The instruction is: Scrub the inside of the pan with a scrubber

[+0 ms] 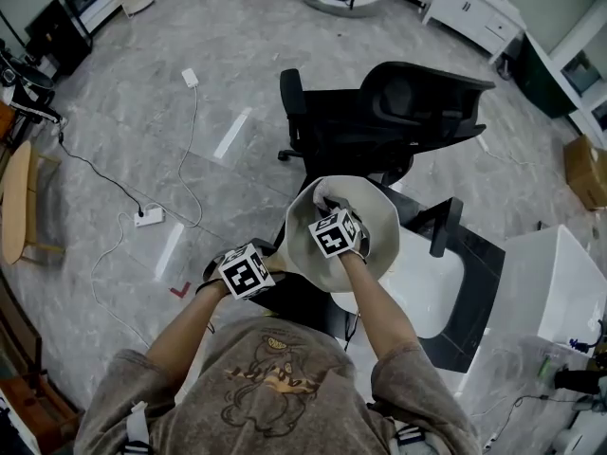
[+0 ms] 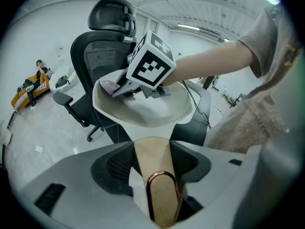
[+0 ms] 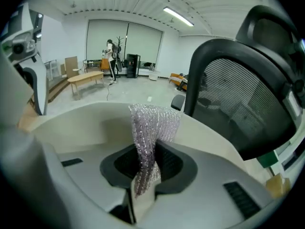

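Chair (image 1: 398,112) behind pan (image 1: 384,240); pan handle (image 2: 159,194) in left gripper (image 2: 152,159); scrubber (image 3: 152,123) in right gripper (image 3: 145,163), inside pan.

The scrubber's (image 3: 151,128) lower end sinks out of sight between the jaws of the right gripper (image 3: 143,173). The handle (image 2: 159,190) of the pan (image 2: 143,113) runs off the bottom edge in the left gripper view; from the head view the left gripper (image 1: 261,265) covers it.

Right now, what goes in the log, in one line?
left gripper: shut on pan handle | right gripper: shut on scrubber, inside pan
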Demonstrator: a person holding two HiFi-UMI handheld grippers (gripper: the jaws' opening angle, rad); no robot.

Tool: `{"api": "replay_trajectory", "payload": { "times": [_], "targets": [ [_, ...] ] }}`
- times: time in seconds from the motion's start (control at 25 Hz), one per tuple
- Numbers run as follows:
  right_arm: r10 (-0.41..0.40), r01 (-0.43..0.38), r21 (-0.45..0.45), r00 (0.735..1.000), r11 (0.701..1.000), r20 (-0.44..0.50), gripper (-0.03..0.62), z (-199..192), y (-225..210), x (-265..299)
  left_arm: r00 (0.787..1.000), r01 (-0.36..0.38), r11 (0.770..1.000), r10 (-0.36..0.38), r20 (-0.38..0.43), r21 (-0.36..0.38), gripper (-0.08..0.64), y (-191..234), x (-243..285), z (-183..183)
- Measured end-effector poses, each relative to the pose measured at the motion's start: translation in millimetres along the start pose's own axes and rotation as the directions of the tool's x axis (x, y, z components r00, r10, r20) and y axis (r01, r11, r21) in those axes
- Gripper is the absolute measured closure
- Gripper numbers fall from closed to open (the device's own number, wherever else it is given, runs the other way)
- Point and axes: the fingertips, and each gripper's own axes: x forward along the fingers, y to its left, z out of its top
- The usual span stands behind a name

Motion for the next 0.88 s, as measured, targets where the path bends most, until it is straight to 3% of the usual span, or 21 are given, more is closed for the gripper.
{"api": "replay_trajectory", "payload": {
  "times": [0.36, 0.88],
  "targets": [
    [-0.151, 0.147, -0.064, 0.986, 0.987, -0.064, 0.506, -35, -51, -18, 1.0, -0.011, 1.0, 0.011, 0.005, -0.007, 0.308, 2, -1, 1],
    [-0.246, 0.232, -0.12, 0.962, 0.965, -0.117, 0.509, -53, -106, -75, 0.999, -0.049, 0.998, 0.049, 0.007, -0.03, 0.311, 2, 2, 0]
  ]
}}
